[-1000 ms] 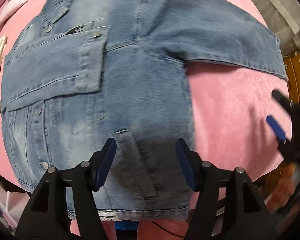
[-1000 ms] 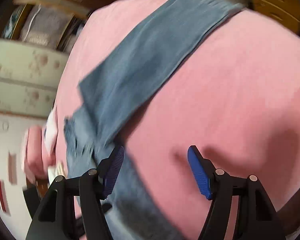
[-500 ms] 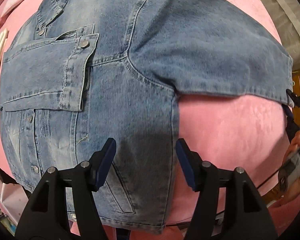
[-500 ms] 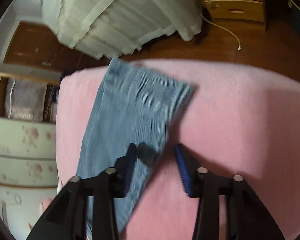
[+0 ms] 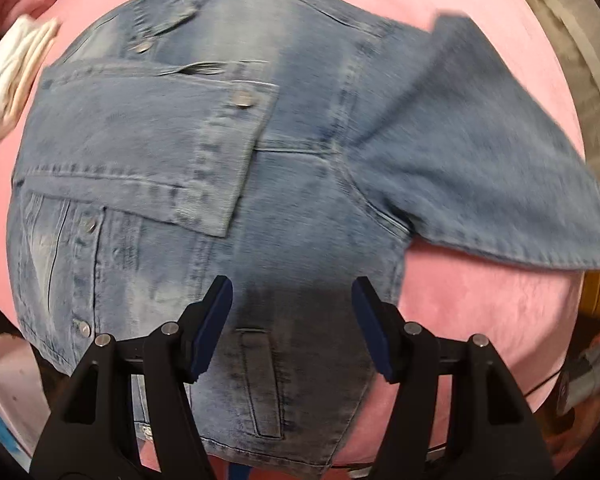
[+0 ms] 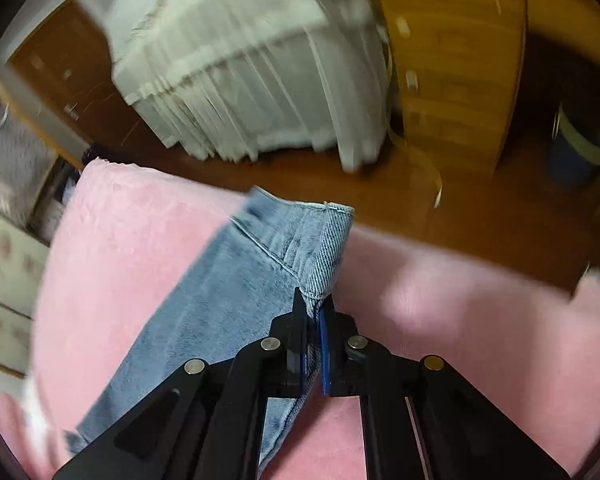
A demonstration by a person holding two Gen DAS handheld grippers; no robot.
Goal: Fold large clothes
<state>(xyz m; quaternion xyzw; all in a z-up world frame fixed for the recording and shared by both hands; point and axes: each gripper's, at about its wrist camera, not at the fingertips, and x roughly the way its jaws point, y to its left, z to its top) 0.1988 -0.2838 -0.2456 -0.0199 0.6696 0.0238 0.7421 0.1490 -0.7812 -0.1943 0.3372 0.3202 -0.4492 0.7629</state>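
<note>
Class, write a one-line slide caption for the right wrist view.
Right gripper shut on denim sleeve cuff above pink cover.

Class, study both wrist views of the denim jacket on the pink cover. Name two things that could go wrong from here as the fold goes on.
1. The right gripper has just closed on only the corner of the sleeve cuff; heavy denim might slip out when carried across.
2. The left gripper hangs open above the jacket, pinning nothing, so pulling the sleeve could drag the body askew on the pink cover.
</note>
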